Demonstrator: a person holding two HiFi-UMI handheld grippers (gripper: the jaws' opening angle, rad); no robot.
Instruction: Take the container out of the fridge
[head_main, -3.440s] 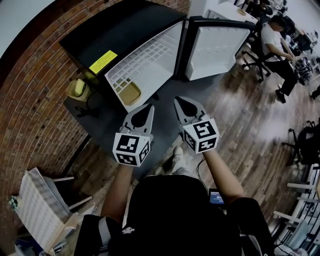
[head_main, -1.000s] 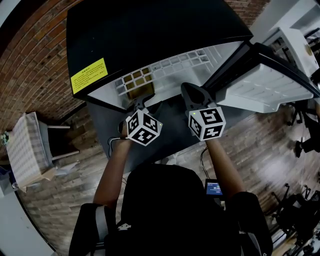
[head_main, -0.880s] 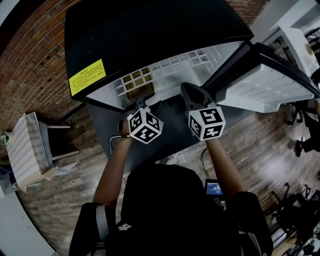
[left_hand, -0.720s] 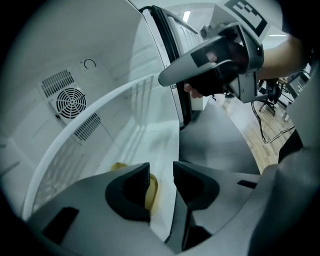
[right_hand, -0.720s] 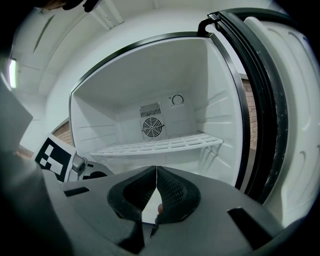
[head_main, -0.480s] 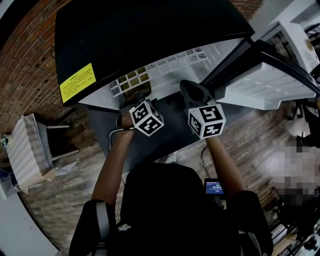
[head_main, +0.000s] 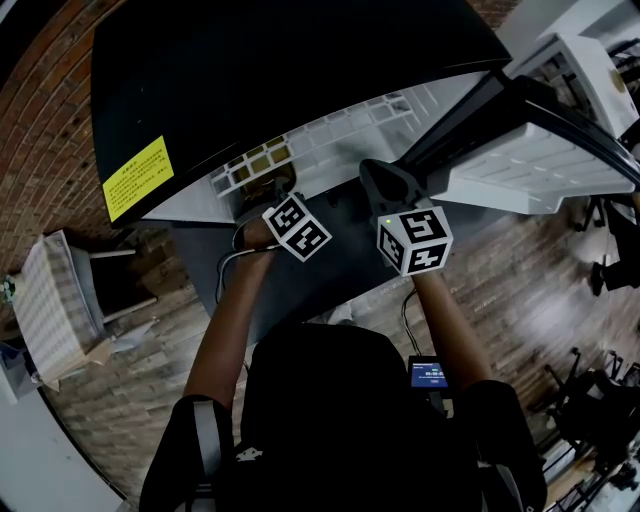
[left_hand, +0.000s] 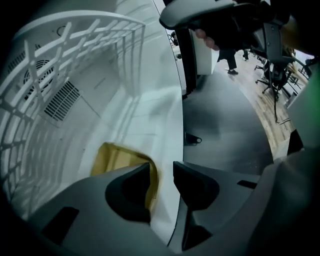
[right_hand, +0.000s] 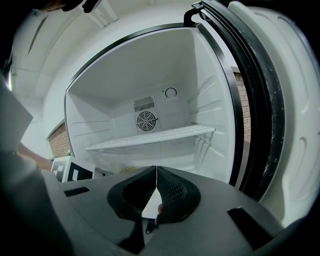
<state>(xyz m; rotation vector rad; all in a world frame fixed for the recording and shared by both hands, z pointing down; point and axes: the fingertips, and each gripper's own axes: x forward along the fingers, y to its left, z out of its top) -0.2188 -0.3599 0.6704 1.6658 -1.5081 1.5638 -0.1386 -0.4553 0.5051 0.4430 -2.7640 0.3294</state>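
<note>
Farthest left, the yellow container sits on the white floor of the fridge, low under the wire shelf and close to the front edge. The left gripper is at it with its jaws apart. One jaw sits over the container's inside and the other outside it, so the near wall lies in the gap with nothing clamped yet.

We think the main risk is the grip itself. The jaws would close on one thin wall only, and a shallow bite there could let the container tip or slip free as it comes out. If the gripper drifts sideways before closing, the inner jaw could push the container deeper instead of catching it. A steep lift could knock it against the shelf above, and a low pull could drag it on the fridge's front lip.

In the head view the left forearm reaches forward and slightly inward. Its marker cube is tilted and the jaws are out of sight under the fridge top.

To the right, the right gripper has its jaws pressed together and carries nothing. It faces the open cavity and the fan on the back wall. That forearm runs nearly straight ahead, stopping just outside the opening.

Rightmost, the fridge door stands wide open, just beside the right gripper. A careless swing of that arm could bump it.
</note>
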